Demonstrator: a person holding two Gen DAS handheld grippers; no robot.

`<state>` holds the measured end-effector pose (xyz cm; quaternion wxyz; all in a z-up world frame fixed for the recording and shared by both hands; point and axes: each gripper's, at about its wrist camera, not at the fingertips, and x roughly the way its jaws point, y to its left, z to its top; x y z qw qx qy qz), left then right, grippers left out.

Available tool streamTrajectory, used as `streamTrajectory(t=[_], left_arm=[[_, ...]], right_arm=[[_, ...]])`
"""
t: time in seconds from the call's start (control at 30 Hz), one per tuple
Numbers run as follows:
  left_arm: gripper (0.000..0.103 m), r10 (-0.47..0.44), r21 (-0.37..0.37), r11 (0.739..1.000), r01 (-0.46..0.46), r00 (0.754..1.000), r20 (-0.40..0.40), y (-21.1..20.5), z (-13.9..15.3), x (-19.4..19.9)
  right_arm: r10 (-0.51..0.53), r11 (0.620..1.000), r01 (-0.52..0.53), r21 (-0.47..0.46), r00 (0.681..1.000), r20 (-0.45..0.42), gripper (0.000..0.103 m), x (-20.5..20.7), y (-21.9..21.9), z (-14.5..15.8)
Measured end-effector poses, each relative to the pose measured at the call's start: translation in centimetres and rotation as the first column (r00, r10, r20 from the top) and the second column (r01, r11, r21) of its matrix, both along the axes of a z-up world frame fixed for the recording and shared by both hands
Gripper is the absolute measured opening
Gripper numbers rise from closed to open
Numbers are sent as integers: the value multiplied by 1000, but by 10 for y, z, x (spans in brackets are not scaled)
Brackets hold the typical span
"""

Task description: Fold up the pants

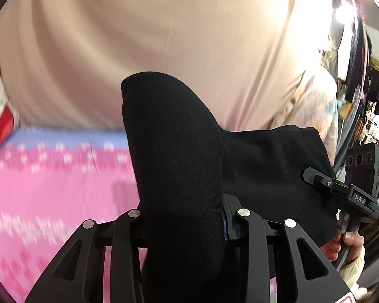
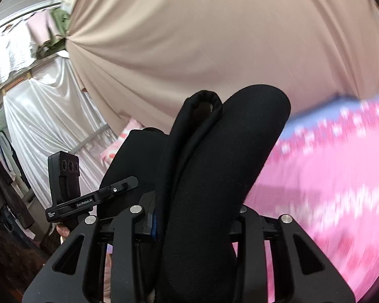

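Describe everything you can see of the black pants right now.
The black pants are a matte, soft, knit-looking fabric, bunched into thick rolled folds. The left gripper and the right gripper each have their jaws shut on a fold, holding the pants up above the pink patterned bedspread. In the left wrist view a flatter panel with a stitched seam stretches across to the right gripper. In the right wrist view an open, tube-like end shows at the top. A beige curtain hangs behind.

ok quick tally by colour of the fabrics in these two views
black: 1, the pants clamped in the left gripper and the right gripper
beige: 1, the curtain
pink: 1, the patterned sheet
white: 1, the satin drape
total: 4
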<state>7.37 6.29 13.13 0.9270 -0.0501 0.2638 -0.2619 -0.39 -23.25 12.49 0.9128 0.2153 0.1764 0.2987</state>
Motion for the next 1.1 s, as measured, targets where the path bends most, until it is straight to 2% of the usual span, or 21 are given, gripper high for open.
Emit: streamTrajectory(t=[0.13,0.27,0.37,0.47,0.63,0.8,0.9,0.97,1.1], left_arm=[[32,26,-13,1000,-25,995,95,-1,37,24],[32,44,-25,999,-40,988,147,0,57,49],[32,61,-32,998,-56,985,159,-2,64,76],[32,76,-25,997,-73,987,141,-7,60,110],[32,104,12,994,-105,994,43,-16,28,172],[32,131,45,991,-128,987,-96,-25,-36,234],[32,145,48,989,-140,981,-126,-26,-68,257],[32,156,75,986,-147,977,-143,-28,-89,269],[33,162,99,985,-142,961,-223,-28,-127,291]], right_arm=[[-2,1000,4,-30,997,74,32,31,1,38],[1,999,3,-33,994,111,32,68,-1,61],[1,1000,1,-23,994,114,32,100,-4,66],[-1,1000,2,-9,996,88,32,132,-7,59],[-11,1000,11,17,1000,-23,32,200,-15,17],[-18,999,25,41,987,-162,32,255,-20,-49],[-20,998,33,53,974,-225,32,279,-22,-86],[-18,998,35,57,964,-267,32,293,-24,-111],[-13,998,33,54,941,-338,32,314,-22,-148]])
